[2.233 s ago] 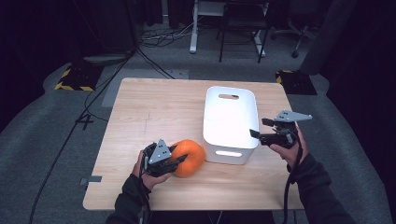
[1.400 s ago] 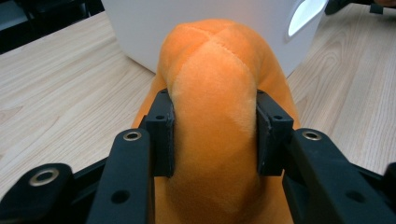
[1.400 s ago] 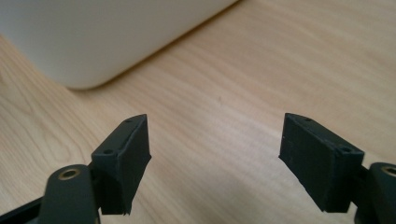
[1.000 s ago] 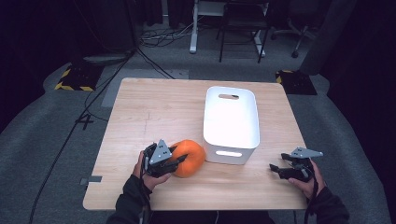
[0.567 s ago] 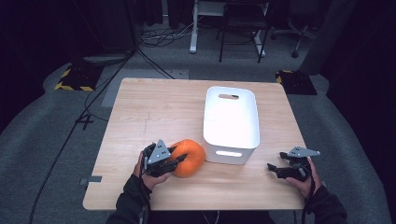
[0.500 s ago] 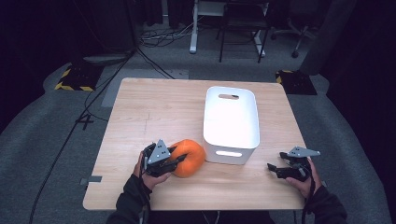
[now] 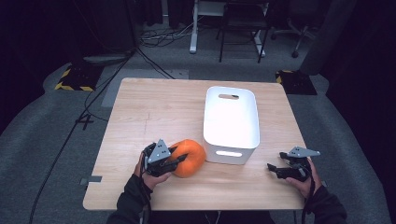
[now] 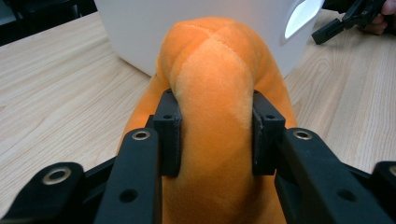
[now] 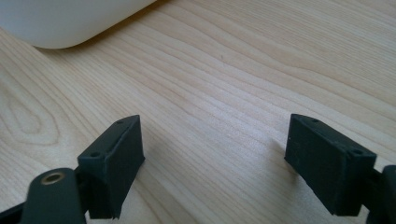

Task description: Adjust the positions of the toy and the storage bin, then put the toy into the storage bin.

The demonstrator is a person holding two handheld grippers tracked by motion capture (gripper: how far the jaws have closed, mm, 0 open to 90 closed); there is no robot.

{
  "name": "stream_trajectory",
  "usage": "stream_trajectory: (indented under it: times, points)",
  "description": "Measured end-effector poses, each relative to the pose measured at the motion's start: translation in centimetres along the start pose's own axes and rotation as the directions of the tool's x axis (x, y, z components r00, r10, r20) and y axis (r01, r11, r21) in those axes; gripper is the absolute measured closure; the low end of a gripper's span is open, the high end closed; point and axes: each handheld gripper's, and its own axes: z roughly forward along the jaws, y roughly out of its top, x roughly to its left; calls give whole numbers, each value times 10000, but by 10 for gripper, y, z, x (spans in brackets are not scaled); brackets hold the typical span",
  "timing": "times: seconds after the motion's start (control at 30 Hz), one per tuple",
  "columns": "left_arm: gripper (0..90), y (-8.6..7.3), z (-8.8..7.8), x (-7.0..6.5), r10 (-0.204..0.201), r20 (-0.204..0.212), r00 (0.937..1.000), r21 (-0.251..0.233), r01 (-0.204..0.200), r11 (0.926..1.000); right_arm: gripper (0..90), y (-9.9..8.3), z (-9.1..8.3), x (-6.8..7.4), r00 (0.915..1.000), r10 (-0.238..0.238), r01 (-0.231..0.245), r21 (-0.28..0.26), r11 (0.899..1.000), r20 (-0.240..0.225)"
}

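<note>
Left gripper view: left gripper (image 8: 217,135) fingers (image 8: 169,133) squeeze the orange plush (image 8: 215,84); right gripper (image 9: 219,163) fingers spread wide, empty

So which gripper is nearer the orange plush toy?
Left. The left gripper is clamped on the orange plush toy; the right gripper sits open on the far side of the white bin.

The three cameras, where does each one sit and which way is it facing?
High view: above the person's side, looking forward and down on the table; both forearms, left claw on the orange plush, right claw.
Left gripper view: on the left claw, facing the plush squeezed between its jaws, bin behind.
Right gripper view: on the right claw, low over bare wood, jaws apart.
Shared: the bin shows in all three.
</note>
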Motion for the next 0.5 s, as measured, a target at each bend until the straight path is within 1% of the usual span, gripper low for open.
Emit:
stream_trajectory:
  times: [0.13, 0.27, 0.3, 0.37, 0.4, 0.43, 0.47, 0.5]
  points:
    - [634, 0, 0, 0, -32, -6, 10000, -32, 32, 10000, 195, 0, 0, 0, 10000, 7, -7, 3, 10000, -2]
    - [643, 2, -1, -3, 50, -208, 9998, -28, -51, 10000, 195, 0, 0, 0, 10000, 9, -9, 10, 10000, -8]
    - [647, 3, -1, -3, -112, -159, 9998, -100, 111, 9999, 195, 0, 0, 0, 10000, 19, -19, -3, 10000, -4]
    - [654, 4, -1, -4, -69, -187, 9998, -146, 66, 9999, 195, 0, 0, 0, 10000, 15, -15, 6, 10000, -8]
    - [657, 5, -2, -3, 13, -312, 9995, -173, -19, 9998, 195, 0, 0, 0, 10000, 50, -50, -4, 10000, 2]
    - [661, 5, -2, -3, 13, -312, 9995, -173, -19, 9998, 195, 0, 0, 0, 10000, 19, -19, -17, 10000, 1]
    - [661, 6, -3, -3, -15, -312, 9995, -288, 6, 9996, 195, 0, 0, 0, 10000, 19, -19, -17, 10000, 1]
    - [665, 7, -4, -4, -38, -306, 9995, -205, 32, 9998, 195, 0, 0, 0, 10000, 17, -17, -18, 10000, 2]
